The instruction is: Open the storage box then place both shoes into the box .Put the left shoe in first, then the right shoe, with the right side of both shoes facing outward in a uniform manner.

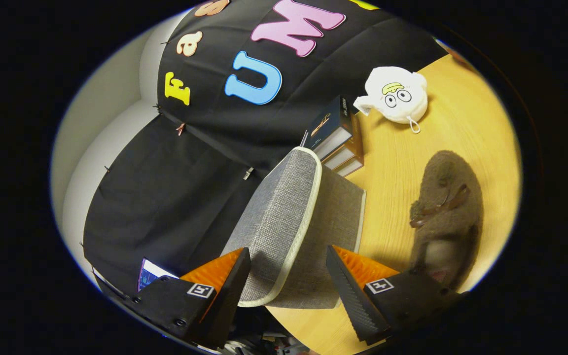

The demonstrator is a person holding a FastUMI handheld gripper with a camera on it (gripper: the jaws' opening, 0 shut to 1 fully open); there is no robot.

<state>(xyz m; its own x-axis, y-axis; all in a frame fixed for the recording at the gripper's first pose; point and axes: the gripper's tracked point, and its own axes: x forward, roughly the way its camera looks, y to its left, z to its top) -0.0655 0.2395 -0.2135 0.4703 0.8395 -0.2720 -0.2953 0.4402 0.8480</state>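
The grey fabric storage box (343, 212) stands on the wooden table (461, 133), and its white-trimmed lid (279, 217) is raised and tilted. My gripper (288, 250) is open, with the lid's rim between the two fingers. One finger lies close against the lid's outer face; the other stands apart from the rim on the box side. A brown fuzzy shoe (449, 212) with a thin brown bow strap lies on the table beside the box, past one finger. The inside of the box is hidden by the lid.
A stack of books (338, 138) sits just beyond the box against the black cloth wall. A white plush toy (398, 96) with cartoon eyes lies on the table near the books. Bare tabletop lies between the box and the shoe.
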